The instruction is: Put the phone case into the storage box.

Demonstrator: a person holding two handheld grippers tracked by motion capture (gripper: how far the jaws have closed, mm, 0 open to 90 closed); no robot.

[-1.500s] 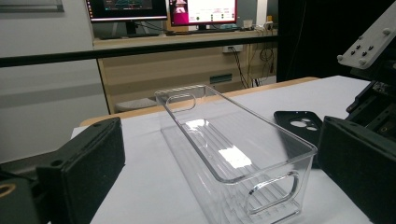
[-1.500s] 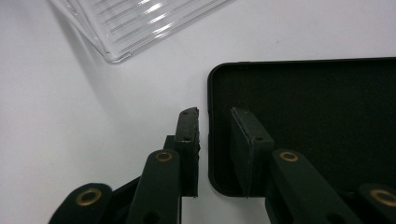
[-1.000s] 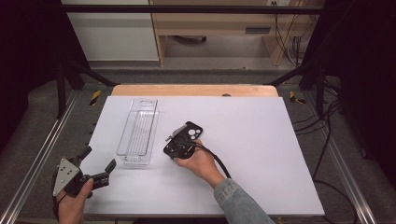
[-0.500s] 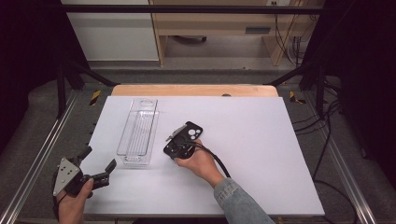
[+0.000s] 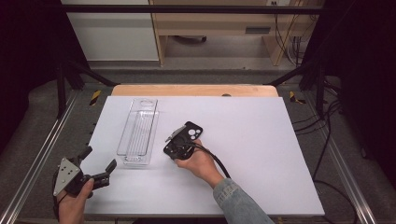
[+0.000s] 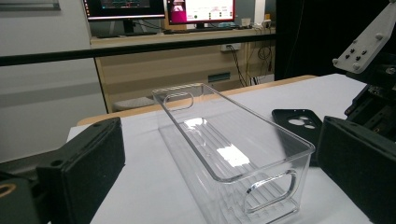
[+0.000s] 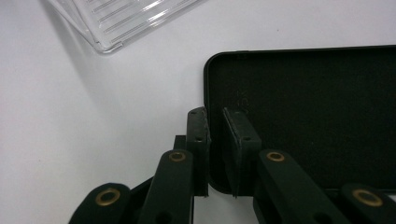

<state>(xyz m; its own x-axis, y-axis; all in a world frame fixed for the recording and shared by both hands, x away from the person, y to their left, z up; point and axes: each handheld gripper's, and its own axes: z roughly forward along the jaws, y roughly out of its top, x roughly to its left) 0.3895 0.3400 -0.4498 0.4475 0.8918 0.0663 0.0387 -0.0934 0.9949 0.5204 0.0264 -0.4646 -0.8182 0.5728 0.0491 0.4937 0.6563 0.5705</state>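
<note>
White table point(image 5: 261, 140), clear bin point(image 5: 138, 131) lengthwise away from you, your right gripper point(image 7: 215, 122) clamped on phone case point(image 7: 308, 116) edge, your left gripper point(image 5: 99, 164) jaws apart.

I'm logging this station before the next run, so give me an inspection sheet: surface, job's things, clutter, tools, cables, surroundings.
Surface: white table top, wooden strip along its far edge.
Job's things: clear plastic bin lying empty on the table; black phone case to its right, inside face up, camera cut-out at the far end.
Clutter: nothing seen.
Tools: left tool open, held over the table's near left corner, facing the bin; right tool closed on the case's rim.
Cables: black cable trailing from the right tool along the forearm; more cables on the floor at right.
Surroundings: metal rails, dark curtains, wooden bench, monitors behind.
</note>
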